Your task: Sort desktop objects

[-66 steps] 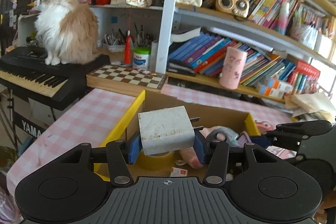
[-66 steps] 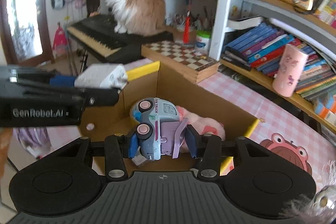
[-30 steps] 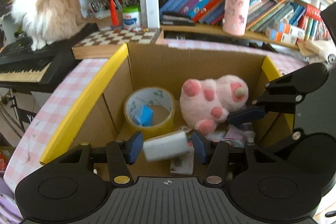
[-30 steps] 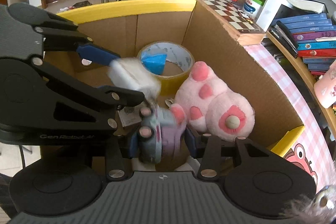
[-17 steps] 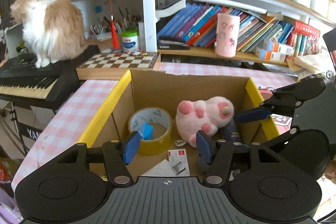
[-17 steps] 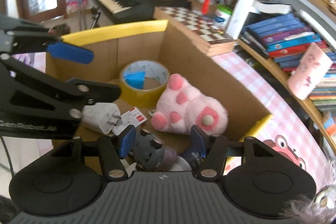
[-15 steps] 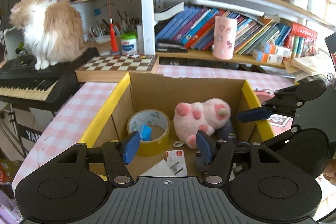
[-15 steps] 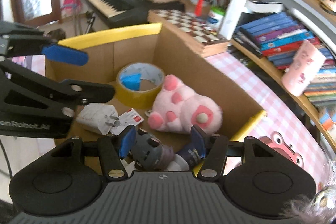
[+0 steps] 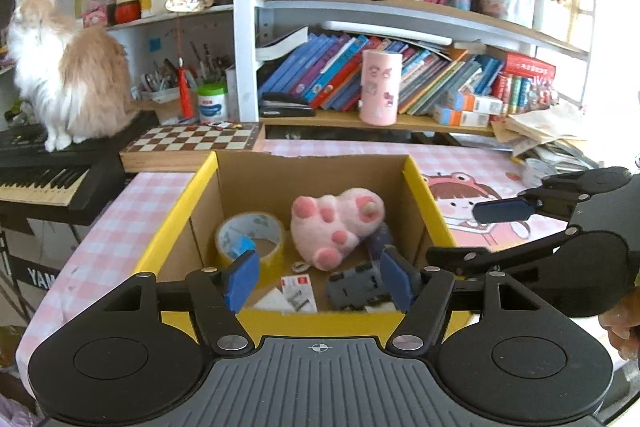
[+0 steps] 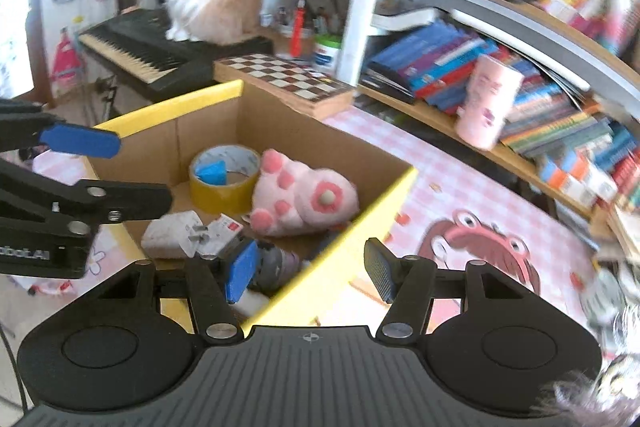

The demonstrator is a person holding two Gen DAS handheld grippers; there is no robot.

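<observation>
cardboard box [image 9: 416, 183]: open, yellow-rimmed | inside: tape roll [image 9: 251, 235], pink plush paw [image 9: 336, 223], white charger [image 10: 170, 233], overturned toy car [image 9: 356, 286]

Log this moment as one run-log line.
left gripper open, empty | right gripper open, empty | charger, toy car in cardboard box

- Surface [image 9: 120, 227]: covered in pink-checked cloth.
- Cardboard box [image 9: 312, 179]: stood on it, yellow-rimmed.
- Chessboard [image 9: 192, 145]: lay behind the box.
- Cartoon mat [image 9: 464, 211]: lay right of the box.
</observation>
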